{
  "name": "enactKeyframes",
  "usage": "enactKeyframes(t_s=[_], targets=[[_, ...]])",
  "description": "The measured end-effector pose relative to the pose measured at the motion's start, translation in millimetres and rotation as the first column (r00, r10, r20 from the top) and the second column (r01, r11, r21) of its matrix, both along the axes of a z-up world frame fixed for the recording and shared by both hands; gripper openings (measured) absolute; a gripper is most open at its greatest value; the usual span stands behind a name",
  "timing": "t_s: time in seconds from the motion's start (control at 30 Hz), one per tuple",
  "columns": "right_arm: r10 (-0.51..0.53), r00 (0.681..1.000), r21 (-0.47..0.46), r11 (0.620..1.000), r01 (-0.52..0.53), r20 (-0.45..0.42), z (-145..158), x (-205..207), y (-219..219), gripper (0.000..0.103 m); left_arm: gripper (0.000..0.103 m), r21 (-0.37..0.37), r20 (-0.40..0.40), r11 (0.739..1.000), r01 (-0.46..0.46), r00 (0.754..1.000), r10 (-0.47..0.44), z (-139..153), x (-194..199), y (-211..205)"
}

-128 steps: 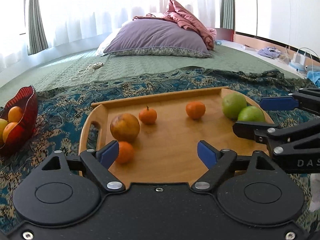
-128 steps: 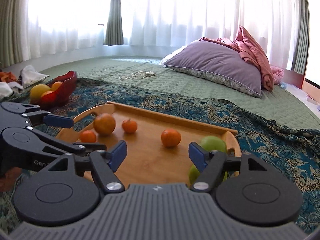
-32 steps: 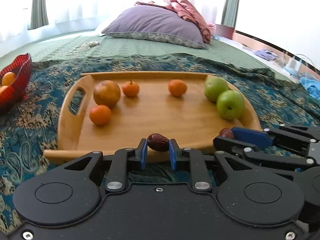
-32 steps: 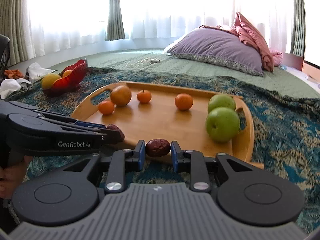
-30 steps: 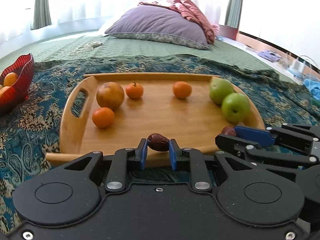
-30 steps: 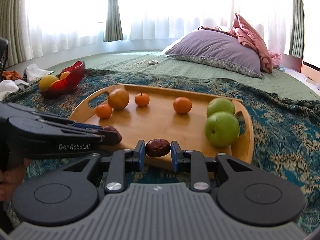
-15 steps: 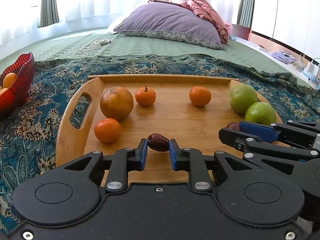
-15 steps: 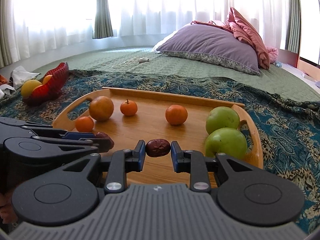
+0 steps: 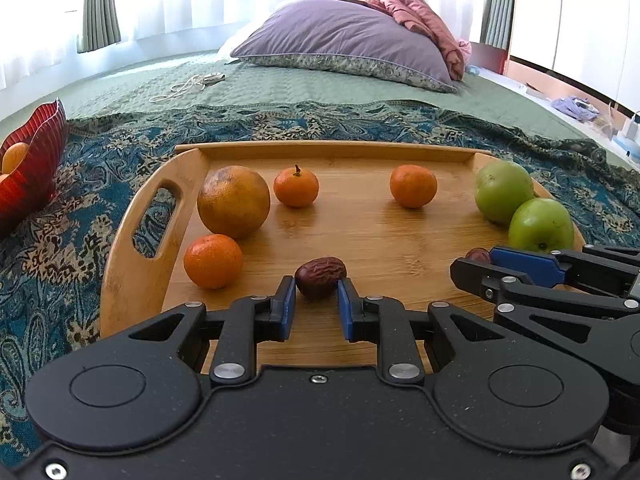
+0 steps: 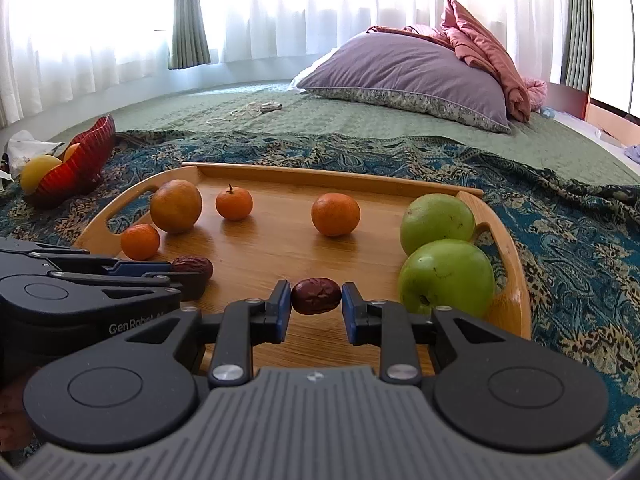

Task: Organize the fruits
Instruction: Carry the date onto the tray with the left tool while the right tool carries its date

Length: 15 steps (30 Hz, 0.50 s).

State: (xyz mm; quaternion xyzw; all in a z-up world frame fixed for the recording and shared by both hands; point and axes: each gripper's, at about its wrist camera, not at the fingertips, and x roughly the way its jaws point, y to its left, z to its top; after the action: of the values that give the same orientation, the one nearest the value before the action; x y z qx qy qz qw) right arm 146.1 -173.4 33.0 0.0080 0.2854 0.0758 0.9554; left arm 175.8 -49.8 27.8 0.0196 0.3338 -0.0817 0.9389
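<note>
A wooden tray (image 9: 128, 272) (image 10: 516, 276) lies on a patterned cloth. It holds a large orange (image 9: 233, 201) (image 10: 176, 206), three small mandarins (image 9: 213, 261) (image 9: 296, 187) (image 9: 413, 186) and two green apples (image 9: 504, 192) (image 9: 541, 225) (image 10: 446, 278). My left gripper (image 9: 317, 306) is shut on a red date (image 9: 320, 276) low over the tray's near part. My right gripper (image 10: 316, 308) is shut on another red date (image 10: 316, 296) near the front green apple. Each gripper shows in the other view (image 9: 520, 268) (image 10: 132, 272).
A red bowl (image 9: 32, 160) (image 10: 76, 168) with fruit sits on the cloth to the left. A purple pillow (image 9: 344, 48) (image 10: 404, 76) and pink blanket (image 10: 492, 56) lie at the back of the green bed. A white cable (image 9: 188, 86) lies on the bedspread.
Both grippers, earlier open and empty, now each hold a date. Over the last second they moved forward over the tray and the jaws look slightly wider around the dates.
</note>
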Motion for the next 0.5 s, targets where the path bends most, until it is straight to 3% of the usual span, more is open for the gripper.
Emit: enactKeyframes(t_s=[0.43,0.5], targets=[[-0.008,1.0,0.016,1.0,0.008,-0.018,-4.9,5.1,-2.1,0.039,0.022,0.009,0.006,1.0,0.021,1.0,-0.021,1.5,-2.9,-2.4],[-0.005,1.0,0.013,1.0,0.005,-0.013,-4.4,4.6,-1.9,0.045,0.023,0.014,0.011,1.0,0.023,1.0,-0.023,2.5,-4.6,-2.9]])
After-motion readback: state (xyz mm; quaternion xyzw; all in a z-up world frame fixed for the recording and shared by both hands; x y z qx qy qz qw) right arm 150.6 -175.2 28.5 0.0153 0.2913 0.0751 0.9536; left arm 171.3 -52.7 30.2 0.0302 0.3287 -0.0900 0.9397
